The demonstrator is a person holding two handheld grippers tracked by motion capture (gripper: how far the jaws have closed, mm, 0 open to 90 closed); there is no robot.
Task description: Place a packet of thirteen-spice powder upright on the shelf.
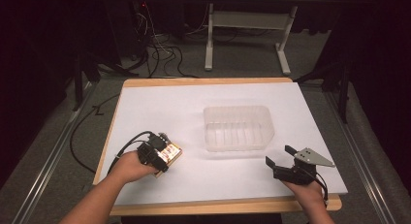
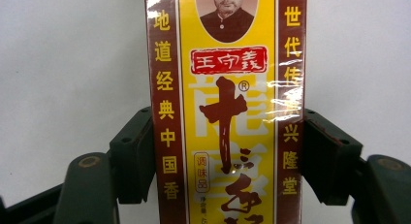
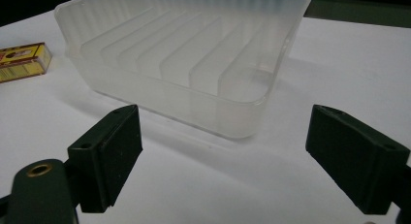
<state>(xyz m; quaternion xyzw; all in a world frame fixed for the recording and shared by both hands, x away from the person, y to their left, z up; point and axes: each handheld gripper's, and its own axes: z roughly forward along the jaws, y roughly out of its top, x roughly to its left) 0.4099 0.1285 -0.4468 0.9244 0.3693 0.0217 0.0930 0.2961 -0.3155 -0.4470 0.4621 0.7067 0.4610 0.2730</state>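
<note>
Lying flat on the white surface point(image 1: 160, 112), near its front left, the box point(image 2: 228, 112) is sitting between the left gripper's point(image 1: 156, 155) jaws, whose pads are meeting its two long sides. The right gripper point(image 1: 281, 155) is hovering at front right, jaws wide apart and holding nothing, facing the clear tub point(image 3: 194, 59) standing mid-surface, apart from the box.

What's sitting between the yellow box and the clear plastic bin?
Nothing: in the high view, only bare white tabletop separates the yellow box from the clear plastic bin.
</note>
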